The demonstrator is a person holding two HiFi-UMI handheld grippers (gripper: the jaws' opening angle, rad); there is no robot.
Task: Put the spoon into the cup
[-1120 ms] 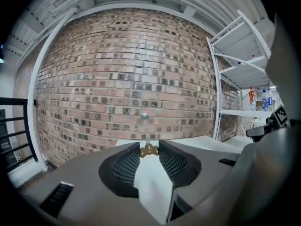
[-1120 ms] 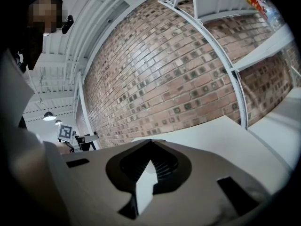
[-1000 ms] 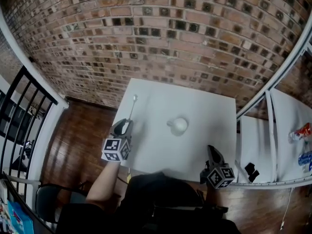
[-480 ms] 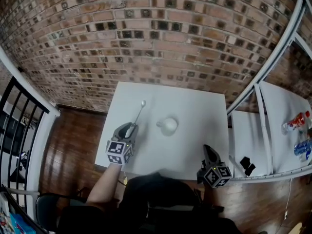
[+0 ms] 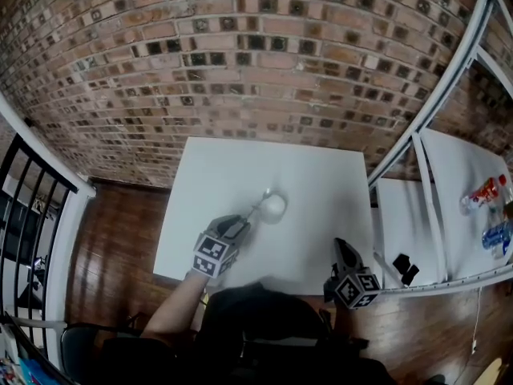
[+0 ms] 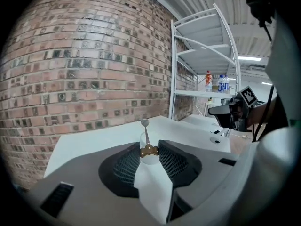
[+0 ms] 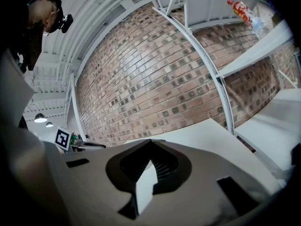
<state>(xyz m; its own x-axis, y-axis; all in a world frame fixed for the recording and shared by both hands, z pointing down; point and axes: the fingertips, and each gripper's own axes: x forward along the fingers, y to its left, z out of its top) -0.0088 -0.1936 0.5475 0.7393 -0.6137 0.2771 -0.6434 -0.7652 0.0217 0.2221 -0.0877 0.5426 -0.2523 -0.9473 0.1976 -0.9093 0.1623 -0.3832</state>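
A small white cup (image 5: 275,207) stands near the middle of the white table (image 5: 321,175). My left gripper (image 5: 237,226) is shut on the handle of a thin metal spoon (image 5: 258,207), which slants up to the right with its bowl just over the cup's left rim. In the left gripper view the spoon (image 6: 146,133) stands up from the left gripper (image 6: 149,146), its gold end pinched there, and the cup (image 6: 142,141) is right behind it. My right gripper (image 5: 342,251) hovers at the table's near right edge, jaws together and empty; the right gripper (image 7: 150,142) faces the table.
A brick wall (image 5: 240,70) rises behind the table. White metal shelving (image 5: 449,183) stands to the right with bottles (image 5: 485,191) on it. Left of the table are a wooden floor (image 5: 120,239) and a black railing (image 5: 24,207). A black object (image 5: 403,267) lies on the shelf.
My left gripper has carried the spoon rightward across the table, from the left edge up to the cup, turning as it went. The right gripper has stayed about where it was.
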